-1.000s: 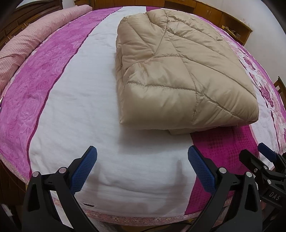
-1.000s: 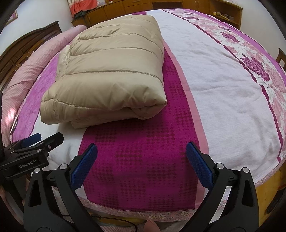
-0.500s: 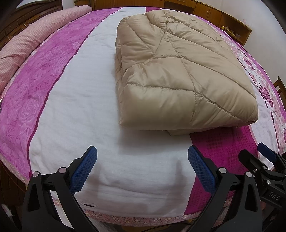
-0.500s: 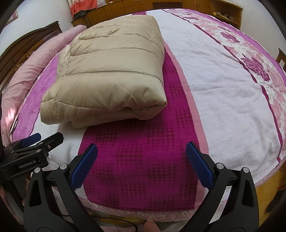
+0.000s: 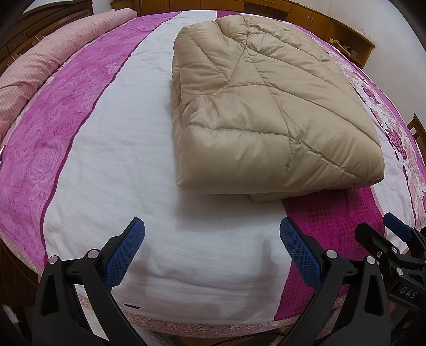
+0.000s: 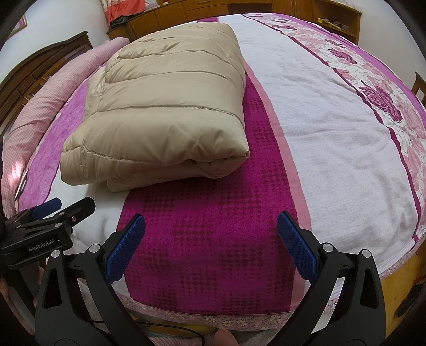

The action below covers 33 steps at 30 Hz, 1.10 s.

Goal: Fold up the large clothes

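We see the left gripper [image 5: 212,241] and right gripper [image 6: 211,237]: black plastic frames, silver screws at the joints, blue textured pads [image 5: 125,254] inside. White "GenRobot.AI" print on the left body, "DAS" on the right. Thin black cable below.

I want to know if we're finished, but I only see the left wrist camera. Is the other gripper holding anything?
Observer: No, the right gripper is open and empty, above the dark pink stripe.
Operator: Is the coat's other side neat?
Observer: The beige coat ends in one rounded fold resting on that stripe.
Operator: What's way at the back?
Observer: Orange-red cloth above a wooden cabinet.
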Motion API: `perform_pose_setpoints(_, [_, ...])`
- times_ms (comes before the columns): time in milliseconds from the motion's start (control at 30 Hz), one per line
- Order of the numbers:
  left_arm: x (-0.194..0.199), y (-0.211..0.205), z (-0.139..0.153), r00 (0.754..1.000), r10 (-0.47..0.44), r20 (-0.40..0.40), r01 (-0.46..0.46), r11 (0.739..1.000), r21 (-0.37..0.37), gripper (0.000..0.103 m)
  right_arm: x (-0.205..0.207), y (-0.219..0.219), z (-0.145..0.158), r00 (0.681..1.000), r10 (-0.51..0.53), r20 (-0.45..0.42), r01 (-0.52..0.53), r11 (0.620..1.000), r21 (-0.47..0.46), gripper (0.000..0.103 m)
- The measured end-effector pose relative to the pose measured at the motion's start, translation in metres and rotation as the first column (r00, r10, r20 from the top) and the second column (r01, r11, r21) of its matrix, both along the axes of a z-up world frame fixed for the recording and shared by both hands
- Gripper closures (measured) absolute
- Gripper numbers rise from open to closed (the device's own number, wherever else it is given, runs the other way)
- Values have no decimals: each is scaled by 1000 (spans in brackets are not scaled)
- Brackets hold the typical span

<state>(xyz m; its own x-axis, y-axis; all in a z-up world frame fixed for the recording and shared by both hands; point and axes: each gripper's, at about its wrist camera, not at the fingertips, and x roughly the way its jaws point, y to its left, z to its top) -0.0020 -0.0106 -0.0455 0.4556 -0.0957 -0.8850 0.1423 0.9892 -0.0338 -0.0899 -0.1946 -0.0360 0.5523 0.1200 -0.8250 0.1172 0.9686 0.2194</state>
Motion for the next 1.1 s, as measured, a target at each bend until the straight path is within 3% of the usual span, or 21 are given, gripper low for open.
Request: perform_pose_setpoints(1100, [-1, -2, -4, 1000, -14, -10, 14, 1000, -4, 6, 1, 2, 1, 1000, 3, -6, -3, 1000, -3, 5])
